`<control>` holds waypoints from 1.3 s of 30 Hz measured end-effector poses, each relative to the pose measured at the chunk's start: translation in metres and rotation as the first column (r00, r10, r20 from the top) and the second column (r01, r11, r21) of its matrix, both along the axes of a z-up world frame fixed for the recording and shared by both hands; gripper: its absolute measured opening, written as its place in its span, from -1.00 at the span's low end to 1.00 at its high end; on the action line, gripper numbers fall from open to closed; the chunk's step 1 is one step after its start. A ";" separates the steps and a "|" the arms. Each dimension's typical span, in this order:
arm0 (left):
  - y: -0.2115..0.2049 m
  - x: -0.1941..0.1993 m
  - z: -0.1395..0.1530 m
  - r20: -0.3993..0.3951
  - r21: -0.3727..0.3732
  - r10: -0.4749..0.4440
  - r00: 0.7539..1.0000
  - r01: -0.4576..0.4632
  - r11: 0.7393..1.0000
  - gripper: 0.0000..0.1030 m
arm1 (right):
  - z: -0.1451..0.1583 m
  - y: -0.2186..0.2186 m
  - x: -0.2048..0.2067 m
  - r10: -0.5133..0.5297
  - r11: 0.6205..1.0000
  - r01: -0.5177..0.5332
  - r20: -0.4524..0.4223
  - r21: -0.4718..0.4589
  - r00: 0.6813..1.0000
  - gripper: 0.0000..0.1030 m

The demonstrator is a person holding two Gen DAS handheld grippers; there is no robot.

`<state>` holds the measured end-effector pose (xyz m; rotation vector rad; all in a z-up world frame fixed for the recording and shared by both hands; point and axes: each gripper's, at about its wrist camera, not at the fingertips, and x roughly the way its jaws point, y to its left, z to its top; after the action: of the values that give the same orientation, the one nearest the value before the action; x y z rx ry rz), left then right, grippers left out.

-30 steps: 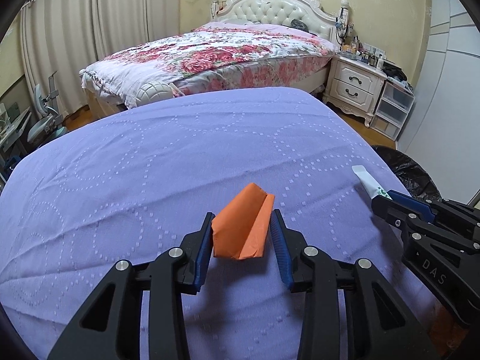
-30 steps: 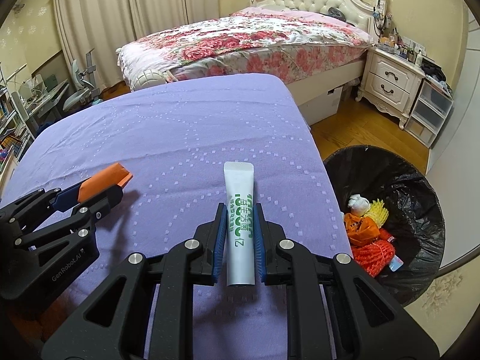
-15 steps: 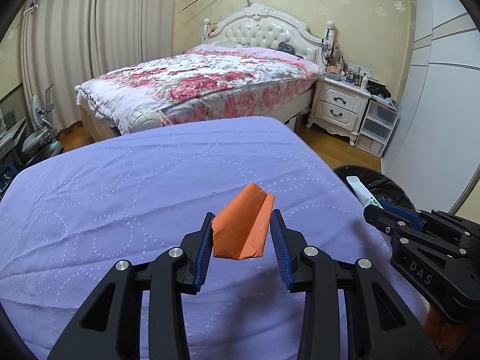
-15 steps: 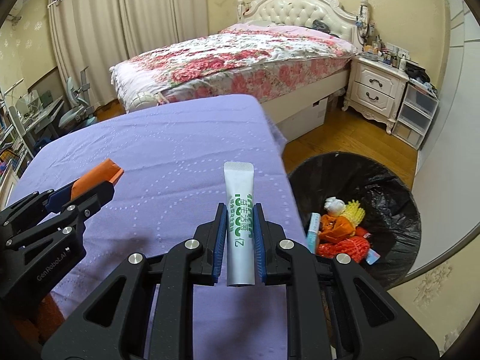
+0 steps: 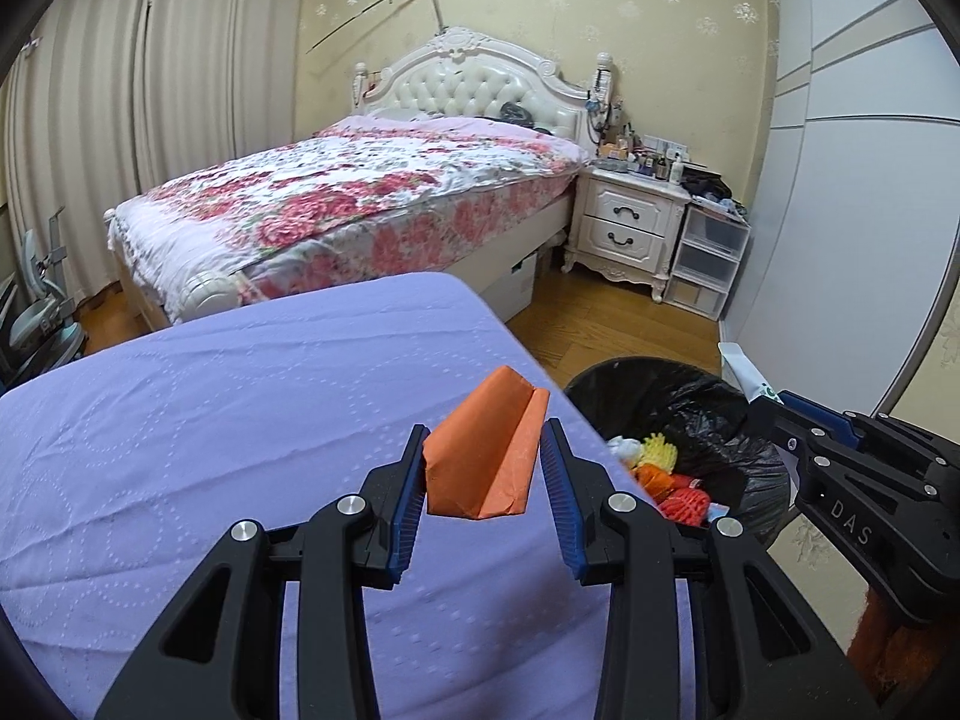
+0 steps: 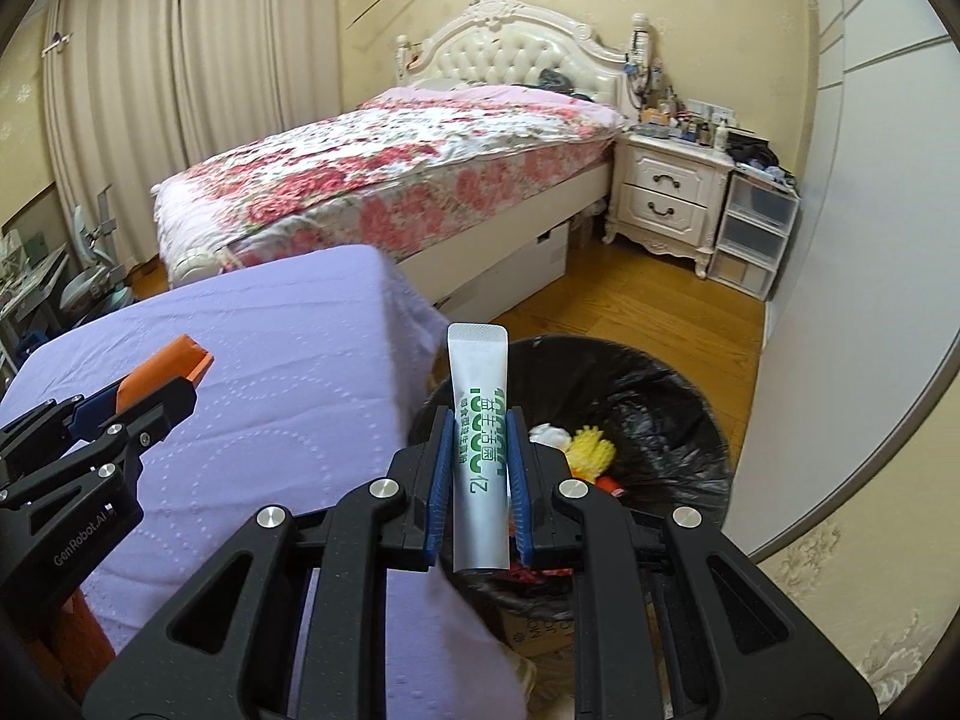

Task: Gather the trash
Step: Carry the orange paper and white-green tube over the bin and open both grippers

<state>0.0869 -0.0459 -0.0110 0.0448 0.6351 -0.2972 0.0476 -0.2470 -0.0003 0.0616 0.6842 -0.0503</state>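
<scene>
My left gripper [image 5: 483, 462] is shut on a folded orange paper [image 5: 483, 450] and holds it above the right edge of the purple-covered table [image 5: 240, 420]. My right gripper [image 6: 480, 468] is shut on a white tube with green print [image 6: 480, 420] and holds it over the near rim of the black-lined trash bin [image 6: 678, 396]. The bin [image 5: 690, 402] holds orange, yellow and white trash. The right gripper with the tube shows at the right of the left wrist view [image 5: 774, 414]. The left gripper with the orange paper shows at the left of the right wrist view [image 6: 174, 378].
A bed with a floral cover [image 5: 360, 192] stands behind the table. A white nightstand [image 5: 630, 228] and plastic drawers [image 5: 708, 264] stand on the wood floor to the right. A white wardrobe wall [image 6: 870, 240] is close to the bin's right side.
Both grippers have moved right, off the table's middle toward the bin. The tube now hangs over the bin's rim. Both grips are unchanged.
</scene>
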 end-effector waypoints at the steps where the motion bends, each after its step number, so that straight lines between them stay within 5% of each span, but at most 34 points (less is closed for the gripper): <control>1: -0.006 0.001 0.000 0.004 0.001 -0.008 1.000 0.008 1.000 -0.26 | 0.000 -0.005 0.000 -0.012 1.000 0.012 0.006 -0.002 1.000 -0.66; 16: -0.074 0.033 -0.007 0.021 0.055 -0.087 0.996 0.086 0.995 -0.25 | -0.008 -0.048 0.015 -0.106 0.994 0.106 0.039 0.001 0.994 -0.66; 37: -0.114 0.067 -0.032 -0.040 0.114 -0.118 0.992 0.122 0.986 -0.23 | -0.033 -0.085 0.043 -0.187 0.981 0.187 -0.007 0.052 0.982 -0.63; 39: -0.115 0.070 -0.033 -0.043 0.117 -0.116 0.992 0.121 0.986 -0.12 | -0.035 -0.087 0.045 -0.194 0.979 0.195 -0.012 0.056 0.981 -0.51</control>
<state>0.1569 -0.1605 -0.0439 0.1926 0.6871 -0.3756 0.0921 -0.3342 -0.0351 0.1828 0.6840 -0.2193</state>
